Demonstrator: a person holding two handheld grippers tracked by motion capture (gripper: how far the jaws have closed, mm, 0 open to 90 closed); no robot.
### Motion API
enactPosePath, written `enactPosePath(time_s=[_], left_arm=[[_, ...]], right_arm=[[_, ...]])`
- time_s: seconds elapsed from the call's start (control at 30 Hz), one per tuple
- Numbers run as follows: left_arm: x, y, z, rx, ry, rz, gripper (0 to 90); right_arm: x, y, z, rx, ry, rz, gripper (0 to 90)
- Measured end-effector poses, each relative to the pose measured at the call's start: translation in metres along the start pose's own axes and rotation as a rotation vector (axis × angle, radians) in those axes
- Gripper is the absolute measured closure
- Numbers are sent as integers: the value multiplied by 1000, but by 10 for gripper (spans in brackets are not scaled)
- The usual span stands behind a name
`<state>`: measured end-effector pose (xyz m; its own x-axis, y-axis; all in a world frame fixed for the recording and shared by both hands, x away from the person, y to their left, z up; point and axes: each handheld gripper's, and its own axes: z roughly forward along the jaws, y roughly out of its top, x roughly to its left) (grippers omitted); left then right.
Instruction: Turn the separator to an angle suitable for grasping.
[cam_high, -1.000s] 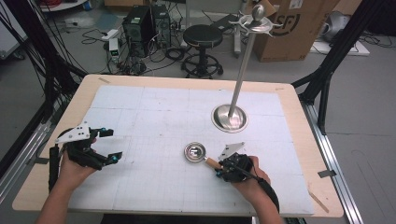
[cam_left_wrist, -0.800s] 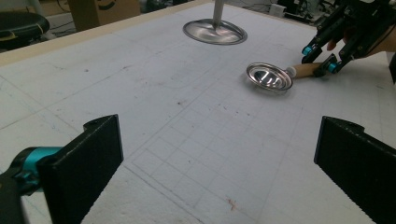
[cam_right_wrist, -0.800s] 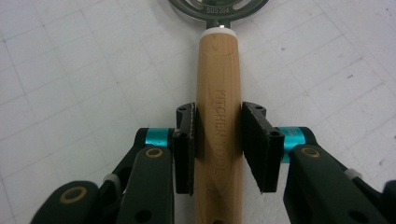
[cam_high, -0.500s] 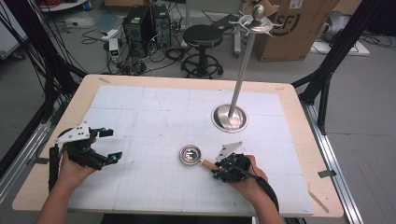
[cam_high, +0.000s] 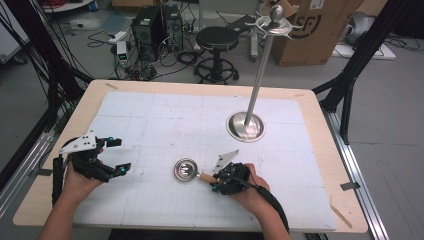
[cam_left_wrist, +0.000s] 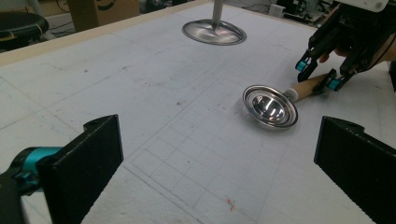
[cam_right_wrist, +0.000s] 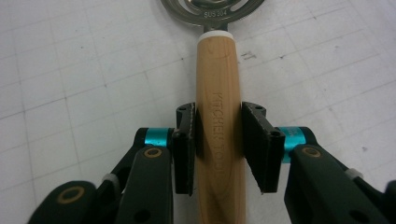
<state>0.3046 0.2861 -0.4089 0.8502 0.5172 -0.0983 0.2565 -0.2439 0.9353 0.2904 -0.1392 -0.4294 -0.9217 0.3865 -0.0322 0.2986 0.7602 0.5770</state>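
The right gripper (cam_high: 216, 182) lies low over the white gridded foam mat (cam_high: 165, 115), its two black jaws standing either side of the pale wooden handle (cam_right_wrist: 219, 140) of a small round stainless-steel strainer (cam_high: 186, 169). In the right gripper view the handle runs straight up between the jaws, with the words "KITCHEN TOOL" burned along it. The left pad sits against the wood, while a thin gap shows at the right pad, so the grip looks slackened rather than tight. The jaws have just been opening, with the handle between them. Beyond the fingertips the handle ends in a white collar, and the steel rim stamped "SUS304" lies just past that. The strainer rests flat on the mat, its bowl facing up, directly ahead of the right gripper's tips.

The left gripper (cam_high: 116, 156) hovers over the mat well apart from the strainer, held in the person's left hand (cam_high: 75, 182). Its jaws stand wide apart with nothing between them. In the left gripper view the strainer (cam_left_wrist: 270, 105) lies ahead of those open jaws and toward the right one, with the right gripper (cam_left_wrist: 318, 74) just behind it.

A tall polished steel stand with a round base (cam_high: 245, 125) rises farther ahead of the right gripper, well beyond the strainer. The mat covers a light wooden table (cam_high: 325, 125).
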Motion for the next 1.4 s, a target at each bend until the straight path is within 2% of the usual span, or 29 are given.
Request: enactPosePath(time_s=[0.07, 0.23, 0.27, 0.37, 0.4, 0.43, 0.5, 0.6, 0.67, 0.77, 0.87, 1.07, 1.2, 1.33, 1.4], left_arm=[[0, 0, 0, 3, -1, -2, 18], [0, 0, -1, 3, 2, -1, 18], [1, 0, -1, 0, 0, -3, 18], [0, 0, -1, 0, 2, -4, 18], [0, 0, -1, 3, 3, -3, 18], [0, 0, -1, 2, 3, -2, 18], [0, 0, -1, 2, 1, -2, 18], [1, 0, -1, -5, 3, -6, 18], [1, 0, -1, -5, 2, -5, 18], [1, 0, 0, -2, 0, -7, 18], [1, 0, -1, -5, 1, -6, 18], [1, 0, -1, -4, -1, -6, 18], [1, 0, 0, -2, -2, -5, 18], [1, 0, 0, -6, -2, -9, 18], [1, 0, 0, -4, -2, -6, 18]], right_arm=[[0, -1, -1, -5, -13, 13, 514], [6, -12, -11, -14, -27, 27, 508], [6, -21, -15, -13, -38, 42, 526], [5, -28, -19, -5, -42, 66, 570], [4, -30, -20, -5, -22, 73, 625], [4, -30, -20, -5, -22, 73, 625], [5, -26, -19, 14, -20, 41, 664], [3, -21, -18, 23, -10, 30, 681], [0, -18, -18, 19, 18, 31, 693], [-1, -13, -16, 20, 27, 17, 693], [-1, -7, -8, 45, 14, -6, 640], [-3, -3, -6, 54, 27, -16, 660], [-6, 1, -5, 38, 49, -26, 677], [-7, 10, 1, 34, 78, -61, 678], [-6, 12, 2, 35, 78, -66, 677]])
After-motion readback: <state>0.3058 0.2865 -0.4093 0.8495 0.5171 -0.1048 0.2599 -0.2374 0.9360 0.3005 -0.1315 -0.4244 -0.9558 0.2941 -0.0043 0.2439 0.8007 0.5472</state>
